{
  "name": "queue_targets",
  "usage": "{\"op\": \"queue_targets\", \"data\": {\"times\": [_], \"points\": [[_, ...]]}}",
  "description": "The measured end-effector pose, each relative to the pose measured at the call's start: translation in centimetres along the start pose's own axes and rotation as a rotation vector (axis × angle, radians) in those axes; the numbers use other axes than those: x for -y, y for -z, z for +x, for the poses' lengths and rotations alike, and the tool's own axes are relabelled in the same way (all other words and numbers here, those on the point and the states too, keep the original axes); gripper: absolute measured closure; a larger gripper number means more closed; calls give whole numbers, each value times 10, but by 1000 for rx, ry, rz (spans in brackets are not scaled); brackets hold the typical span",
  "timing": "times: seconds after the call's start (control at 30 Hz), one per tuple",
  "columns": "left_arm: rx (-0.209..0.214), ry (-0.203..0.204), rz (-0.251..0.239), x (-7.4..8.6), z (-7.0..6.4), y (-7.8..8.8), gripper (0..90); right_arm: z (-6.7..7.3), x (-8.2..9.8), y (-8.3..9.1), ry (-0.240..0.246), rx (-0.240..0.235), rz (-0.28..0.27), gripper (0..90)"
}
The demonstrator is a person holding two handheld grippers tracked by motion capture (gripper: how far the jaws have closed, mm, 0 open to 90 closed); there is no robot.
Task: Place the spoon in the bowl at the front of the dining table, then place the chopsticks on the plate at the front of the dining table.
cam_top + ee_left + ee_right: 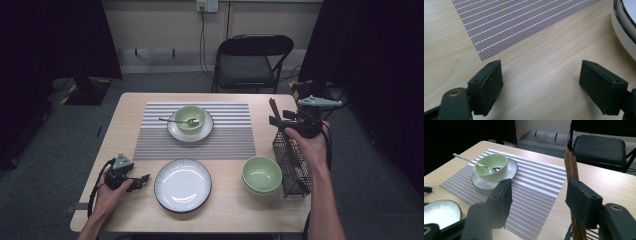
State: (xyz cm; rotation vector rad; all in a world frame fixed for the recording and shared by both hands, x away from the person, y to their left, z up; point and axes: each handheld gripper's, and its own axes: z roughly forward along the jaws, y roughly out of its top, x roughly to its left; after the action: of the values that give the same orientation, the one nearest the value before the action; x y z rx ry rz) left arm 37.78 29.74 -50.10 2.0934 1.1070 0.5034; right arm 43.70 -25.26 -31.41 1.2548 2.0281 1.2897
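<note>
My left gripper rests low over the wooden table at the front left, just left of a white dark-rimmed plate. Its jaws stand open with only bare wood between them; the plate's rim curves past on the right. My right gripper is held above the far end of a black wire basket at the table's right edge. It is open, and brown chopsticks rise from the basket right beside its right-hand jaw, not clamped.
A striped placemat carries a green bowl on a white saucer, with a spoon in the bowl. Stacked green bowls sit left of the basket. A black folding chair stands behind the table.
</note>
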Motion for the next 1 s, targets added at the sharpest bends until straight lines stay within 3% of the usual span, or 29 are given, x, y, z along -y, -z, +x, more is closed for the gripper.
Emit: {"op": "queue_targets", "data": {"times": [0.47,0.5,0.7,0.8,0.87,0.93,1.0], "points": [[-1,0,0,0,0,0,182,-20,5,-10,-49,-7,16,393],[-1,-1,0,0,0,0,182,-21,5,-13,-46,2,39,395],[-1,0,0,0,0,0,182,-27,8,-18,-58,14,57,453],[-1,0,0,0,0,0,182,-29,10,-22,-53,63,65,497],[-1,0,0,0,0,0,182,-30,11,-23,-53,61,63,519],[-1,0,0,0,0,0,182,-33,12,-25,-63,94,61,547],[0,0,0,0,0,0,182,-35,13,-26,-70,84,62,557]]}}
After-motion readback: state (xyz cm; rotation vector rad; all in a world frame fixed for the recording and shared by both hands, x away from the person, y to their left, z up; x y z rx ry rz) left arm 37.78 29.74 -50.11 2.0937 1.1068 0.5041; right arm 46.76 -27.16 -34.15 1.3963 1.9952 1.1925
